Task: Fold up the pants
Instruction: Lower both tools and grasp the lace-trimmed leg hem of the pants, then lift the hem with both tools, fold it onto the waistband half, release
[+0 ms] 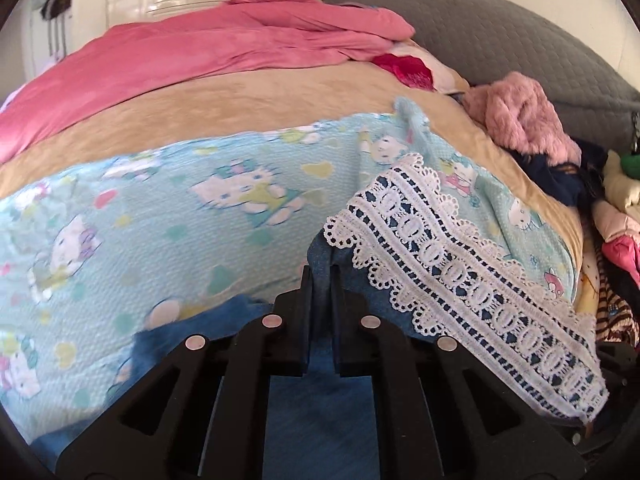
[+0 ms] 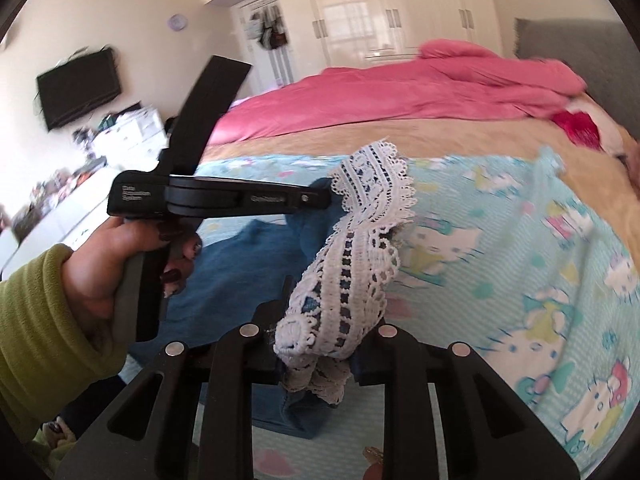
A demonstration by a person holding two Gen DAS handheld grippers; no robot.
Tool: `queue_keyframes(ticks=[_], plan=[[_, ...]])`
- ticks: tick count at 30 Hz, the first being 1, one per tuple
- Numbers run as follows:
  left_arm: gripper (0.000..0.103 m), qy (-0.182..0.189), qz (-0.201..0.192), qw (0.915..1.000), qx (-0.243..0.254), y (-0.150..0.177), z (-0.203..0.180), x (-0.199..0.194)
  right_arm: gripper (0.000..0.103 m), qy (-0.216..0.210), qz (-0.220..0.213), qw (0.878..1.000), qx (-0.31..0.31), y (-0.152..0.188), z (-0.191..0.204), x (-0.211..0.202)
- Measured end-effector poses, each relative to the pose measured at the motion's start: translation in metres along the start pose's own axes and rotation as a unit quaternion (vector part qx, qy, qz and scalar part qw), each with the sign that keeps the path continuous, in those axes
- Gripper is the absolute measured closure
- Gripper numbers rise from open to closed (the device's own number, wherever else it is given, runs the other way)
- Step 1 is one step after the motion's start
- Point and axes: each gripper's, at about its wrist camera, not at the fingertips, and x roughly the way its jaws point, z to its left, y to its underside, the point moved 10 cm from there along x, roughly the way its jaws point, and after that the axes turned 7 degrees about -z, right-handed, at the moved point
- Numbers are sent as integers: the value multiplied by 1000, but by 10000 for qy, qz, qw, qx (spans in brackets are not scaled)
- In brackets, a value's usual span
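Note:
The pants [image 1: 316, 400] are blue denim with a white lace trim [image 1: 460, 272] along the hem. My left gripper [image 1: 322, 276] is shut on a fold of the denim and holds it above the bed. In the right wrist view the left gripper [image 2: 320, 200] shows from the side, gripping the pants [image 2: 248, 264] by the lace end. My right gripper [image 2: 320, 360] is shut on the lace trim [image 2: 352, 264], which bunches between its jaws. The rest of the denim hangs and lies on the light blue cartoon blanket [image 2: 500, 260].
The bed carries the blue blanket [image 1: 180, 208], a tan sheet [image 1: 240, 108] and a pink duvet [image 1: 200, 56]. A grey headboard [image 1: 500, 28] and a pile of clothes [image 1: 528, 124] stand at the right. A TV [image 2: 78, 84] and cluttered shelf are at the left.

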Motion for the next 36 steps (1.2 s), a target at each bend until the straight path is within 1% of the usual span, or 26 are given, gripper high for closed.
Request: queue_keyframes(ticks=[3, 5, 7, 9, 11, 12, 14, 15, 16, 17, 18, 21, 22, 23, 24, 27, 30, 34, 35, 36], plan=[[100, -54, -16, 9996, -290, 13, 27, -10, 82, -107, 164, 9990, -393, 1, 34, 14], [97, -373, -19, 9985, -396, 24, 51, -19, 82, -137, 318, 9972, -668, 6, 55, 25], [97, -583, -53, 9970, -516, 35, 72, -30, 82, -178, 515, 9938, -971, 15, 79, 36], [97, -646, -153, 9945, -811, 45, 94, -46, 81, -220, 672, 9895, -1257, 24, 99, 46], [92, -697, -260, 9907, -1143, 54, 116, -64, 78, -324, 842, 9846, -1496, 35, 120, 54], [90, -736, -299, 9888, -1266, 59, 125, -71, 74, -414, 937, 9823, -1565, 41, 131, 57], [78, -861, -377, 9824, -1616, 71, 148, -89, 70, -621, 1076, 9778, -1689, 49, 153, 61], [77, -870, -411, 9790, -1795, 76, 157, -96, 69, -684, 1126, 9757, -1749, 52, 162, 61], [76, -799, -451, 9751, -2021, 82, 165, -104, 68, -758, 1173, 9736, -1806, 54, 169, 62], [76, -736, -500, 9726, -2148, 86, 169, -110, 64, -836, 1181, 9715, -1877, 55, 178, 61], [76, -695, -553, 9708, -2230, 88, 172, -116, 59, -899, 1163, 9700, -1937, 55, 185, 59], [70, -760, -663, 9699, -2218, 94, 178, -133, 57, -1088, 1073, 9676, -2010, 46, 199, 47], [68, -743, -692, 9699, -2212, 93, 178, -135, 55, -1117, 1002, 9678, -2021, 40, 200, 43], [66, -719, -722, 9694, -2232, 94, 178, -138, 47, -1091, 950, 9684, -2034, 34, 197, 41], [66, -681, -753, 9686, -2270, 94, 178, -140, 44, -1017, 884, 9695, -2046, 28, 192, 40], [63, -468, -776, 9670, -2381, 96, 172, -142, 43, -514, 760, 9773, -1912, 7, 159, 45], [59, -360, -691, 9687, -2359, 97, 163, -137, 43, -90, 826, 9868, -1387, -3, 114, 51], [50, -177, -448, 9693, -2410, 102, 153, -120, 43, 233, 930, 9901, -1024, 1, 66, 58], [44, -116, -365, 9688, -2448, 102, 149, -113, 43, 330, 962, 9906, -918, 2, 53, 61], [41, -22, -239, 9681, -2496, 103, 145, -104, 41, 414, 988, 9908, -822, 1, 41, 65]])
